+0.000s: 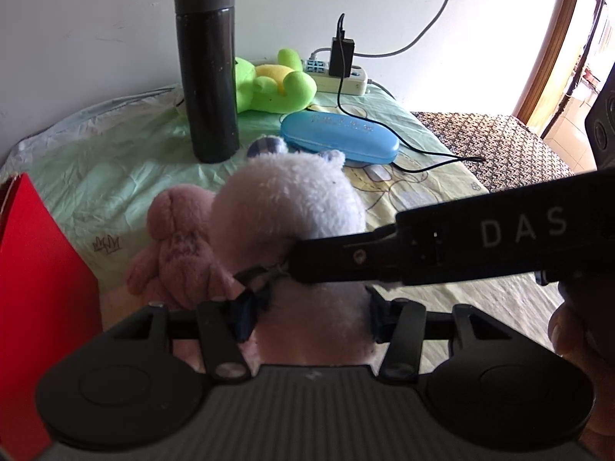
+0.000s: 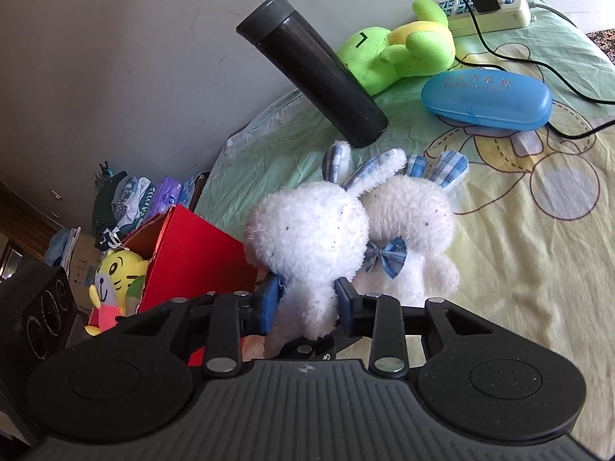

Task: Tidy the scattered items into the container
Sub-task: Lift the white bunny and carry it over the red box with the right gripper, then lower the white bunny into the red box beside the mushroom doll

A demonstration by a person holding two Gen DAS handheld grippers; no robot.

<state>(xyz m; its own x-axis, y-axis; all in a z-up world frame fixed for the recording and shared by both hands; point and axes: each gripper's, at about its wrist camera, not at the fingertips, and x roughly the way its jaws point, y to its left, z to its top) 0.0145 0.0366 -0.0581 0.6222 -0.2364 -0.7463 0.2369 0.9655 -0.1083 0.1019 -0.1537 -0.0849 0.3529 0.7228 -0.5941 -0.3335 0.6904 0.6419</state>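
A white plush rabbit [image 2: 307, 238] with checked blue ears is clamped at its body between the blue pads [image 2: 271, 303] of my right gripper [image 2: 309, 301]. A second white rabbit [image 2: 411, 223] with a blue bow leans against it. In the left wrist view, a white plush [image 1: 292, 199] fills the gap of my left gripper [image 1: 311, 311], whose jaws press on its lower body. The right gripper's black finger [image 1: 346, 259] crosses in front of it. A pink plush [image 1: 180, 246] lies just to the left. The red box [image 2: 192, 253] stands at the left, with a yellow tiger toy [image 2: 115, 269] inside.
On the green sheet [image 1: 115, 176] behind the toys stand a tall black flask [image 1: 209, 77], a green plush [image 1: 276, 84], a blue glasses case [image 1: 338, 136] and a power strip [image 1: 342, 77] with black cables. The bed's edge drops off at the right.
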